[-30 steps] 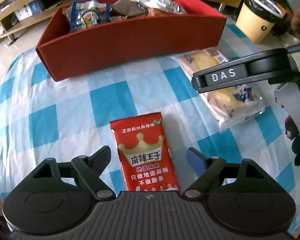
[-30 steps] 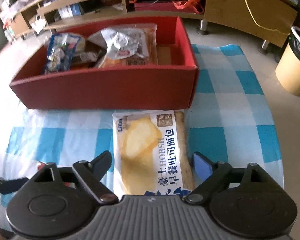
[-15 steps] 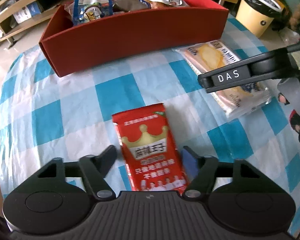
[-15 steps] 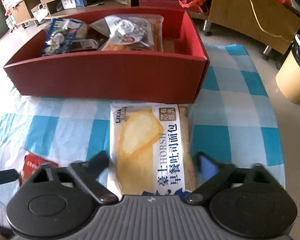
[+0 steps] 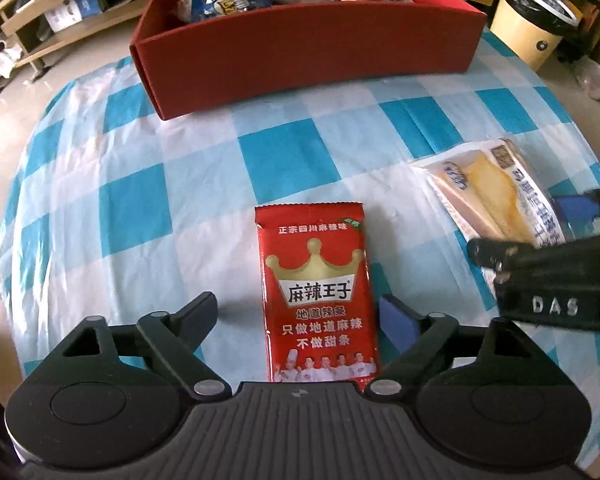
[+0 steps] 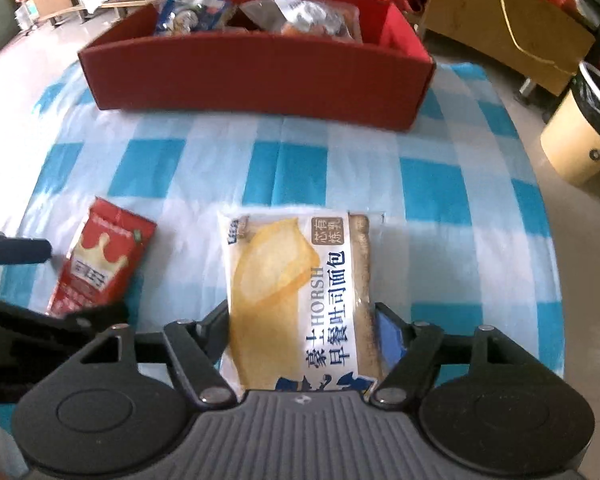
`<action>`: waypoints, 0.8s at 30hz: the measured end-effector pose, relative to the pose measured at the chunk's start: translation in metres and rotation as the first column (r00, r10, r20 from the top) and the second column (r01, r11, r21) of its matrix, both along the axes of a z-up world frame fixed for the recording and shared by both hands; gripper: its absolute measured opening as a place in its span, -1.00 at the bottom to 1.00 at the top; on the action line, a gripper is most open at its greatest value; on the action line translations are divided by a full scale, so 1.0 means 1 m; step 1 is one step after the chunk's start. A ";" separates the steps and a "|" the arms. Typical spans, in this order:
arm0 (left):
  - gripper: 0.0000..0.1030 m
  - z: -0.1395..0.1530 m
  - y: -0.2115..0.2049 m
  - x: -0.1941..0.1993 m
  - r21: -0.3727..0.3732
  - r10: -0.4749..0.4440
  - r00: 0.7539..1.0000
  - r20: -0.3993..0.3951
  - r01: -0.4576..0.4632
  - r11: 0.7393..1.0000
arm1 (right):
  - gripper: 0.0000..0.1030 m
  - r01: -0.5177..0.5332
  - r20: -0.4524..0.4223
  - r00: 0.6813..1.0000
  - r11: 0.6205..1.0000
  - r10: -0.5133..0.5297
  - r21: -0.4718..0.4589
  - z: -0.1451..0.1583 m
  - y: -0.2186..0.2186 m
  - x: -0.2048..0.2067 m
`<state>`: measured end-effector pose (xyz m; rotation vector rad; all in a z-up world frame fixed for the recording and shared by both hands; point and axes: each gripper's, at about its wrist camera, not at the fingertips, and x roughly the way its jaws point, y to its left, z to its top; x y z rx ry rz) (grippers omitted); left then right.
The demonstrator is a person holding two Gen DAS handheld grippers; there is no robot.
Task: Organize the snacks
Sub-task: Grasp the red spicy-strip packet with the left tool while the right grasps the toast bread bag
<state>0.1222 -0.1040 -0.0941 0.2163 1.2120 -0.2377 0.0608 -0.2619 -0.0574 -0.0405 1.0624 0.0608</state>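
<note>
My left gripper [image 5: 298, 312], just reopened, straddles the red spicy packet [image 5: 318, 296] ungripped. My right gripper [image 6: 302, 322] closes around the bread packet [image 6: 300, 292], both short of the red box [image 5: 308, 56] awaiting them.

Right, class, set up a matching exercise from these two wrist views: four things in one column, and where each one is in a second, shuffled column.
Things:
1. red snack packet
2. bread packet
3. red box
4. bin

Places:
A. on the floor beside the table
B. between the right gripper fingers
C. at the table's far edge, holding snacks
D. between the left gripper fingers

Pairs: 1-D, 2-B, 3-C, 4-A
</note>
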 end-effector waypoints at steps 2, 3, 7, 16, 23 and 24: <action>0.85 -0.002 0.001 0.002 -0.003 0.006 1.000 0.003 -0.006 1.000 | 0.42 0.004 0.009 1.000 1.000 -0.004 0.005 -0.002 0.000 0.000; 0.86 -0.002 0.002 0.003 -0.011 0.013 1.000 0.000 -0.013 1.000 | 0.46 0.007 0.009 1.000 1.000 -0.007 0.009 -0.002 -0.001 0.000; 0.85 -0.003 0.003 0.005 -0.015 0.014 1.000 0.013 -0.014 1.000 | 0.66 0.039 -0.004 0.999 0.996 -0.039 0.075 -0.009 -0.015 0.003; 0.18 0.008 -0.001 -0.008 -0.038 -0.024 1.000 0.016 0.024 0.999 | 0.29 0.015 0.051 0.999 1.000 -0.016 0.021 -0.002 0.003 -0.011; 0.09 0.022 0.011 -0.010 -0.059 -0.014 0.999 0.034 0.016 0.998 | 0.26 0.017 0.103 0.994 0.999 -0.020 0.028 0.014 0.022 -0.033; 0.09 0.026 0.013 -0.009 -0.064 -0.009 0.999 0.044 0.012 0.998 | 0.26 0.017 0.116 0.993 0.999 -0.021 0.035 0.018 0.023 -0.035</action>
